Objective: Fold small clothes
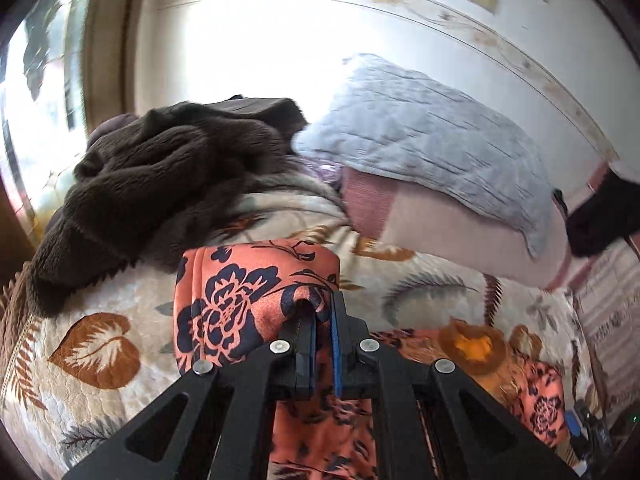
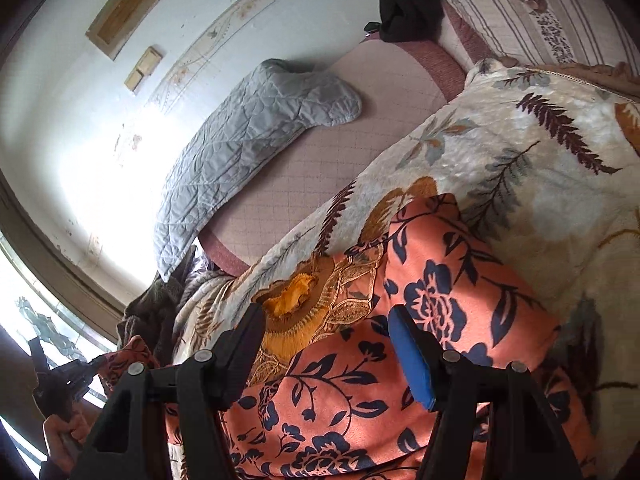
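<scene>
Right gripper (image 2: 332, 356), jaws apart, above orange floral garment (image 2: 432, 280) on leaf-patterned blanket (image 2: 540, 152).

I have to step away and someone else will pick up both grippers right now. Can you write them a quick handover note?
Left gripper: shut on a pinched edge of the orange floral garment, lifted off the bed.
Right gripper: fingers open, hovering over the garment near its gold neckline, holding nothing.
The garment lies on the leaf-print blanket; a brown fleece pile sits beyond.
Done: one edge gripped.
Left: carry the fold over, flatten, finish.
</scene>
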A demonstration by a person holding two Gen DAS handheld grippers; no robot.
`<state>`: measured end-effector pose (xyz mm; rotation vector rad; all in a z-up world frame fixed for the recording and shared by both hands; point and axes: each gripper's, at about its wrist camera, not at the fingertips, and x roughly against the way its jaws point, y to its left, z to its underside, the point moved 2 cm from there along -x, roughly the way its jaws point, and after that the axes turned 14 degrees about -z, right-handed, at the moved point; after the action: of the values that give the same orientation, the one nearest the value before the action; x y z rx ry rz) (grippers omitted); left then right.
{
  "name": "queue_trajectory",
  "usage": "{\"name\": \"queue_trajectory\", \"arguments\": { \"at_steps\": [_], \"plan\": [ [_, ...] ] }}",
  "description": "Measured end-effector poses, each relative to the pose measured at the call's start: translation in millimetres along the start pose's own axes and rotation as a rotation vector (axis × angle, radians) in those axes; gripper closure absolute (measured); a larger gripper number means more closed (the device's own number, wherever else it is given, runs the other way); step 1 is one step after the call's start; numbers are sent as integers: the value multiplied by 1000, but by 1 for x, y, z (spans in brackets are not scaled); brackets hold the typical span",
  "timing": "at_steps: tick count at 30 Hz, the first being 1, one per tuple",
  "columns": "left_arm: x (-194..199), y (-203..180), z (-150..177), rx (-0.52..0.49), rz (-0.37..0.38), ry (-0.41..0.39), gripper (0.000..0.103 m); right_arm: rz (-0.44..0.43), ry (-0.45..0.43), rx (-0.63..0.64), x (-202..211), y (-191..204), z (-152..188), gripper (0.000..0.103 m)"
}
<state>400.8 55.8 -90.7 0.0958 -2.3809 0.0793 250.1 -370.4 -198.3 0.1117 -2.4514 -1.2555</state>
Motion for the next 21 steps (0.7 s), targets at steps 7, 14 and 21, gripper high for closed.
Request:
{"name": "queue_trajectory", "arguments": {
  "at_steps": [7, 14, 21],
  "plan": [
    [63, -151, 53, -218, 210, 18, 97, -16, -74, -86, 34, -26, -25, 36],
    [91, -243, 132, -400, 334, 107, 93, -25, -109, -124, 54, -41, -39, 36],
    [91, -203, 144, -314, 294, 87, 63, -34, -41, -107, 39, -35, -33, 35]
  ]
}}
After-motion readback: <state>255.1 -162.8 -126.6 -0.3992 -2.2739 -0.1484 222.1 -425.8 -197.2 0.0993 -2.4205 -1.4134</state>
